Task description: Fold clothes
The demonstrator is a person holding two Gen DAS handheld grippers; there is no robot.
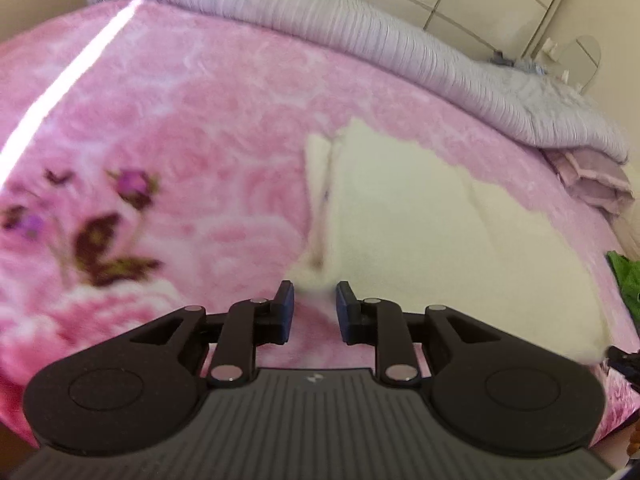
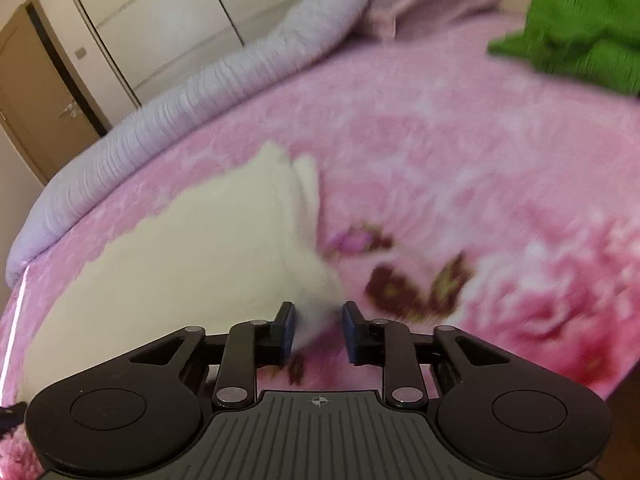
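A cream white garment (image 1: 400, 216) lies flat on the pink floral blanket (image 1: 180, 128). In the left wrist view my left gripper (image 1: 315, 300) is open, its jaws apart, with a corner of the garment between the fingertips. In the right wrist view the same garment (image 2: 192, 256) stretches to the left, and my right gripper (image 2: 319, 320) is open around its other near corner. Both views are blurred by motion.
A lilac ribbed duvet (image 1: 360, 28) is bunched along the far side of the bed. A green garment (image 2: 576, 28) lies at the far right, with a folded mauve cloth (image 2: 432, 4) beside it. Wardrobe doors (image 2: 160, 20) and a brown door (image 2: 40, 80) stand behind.
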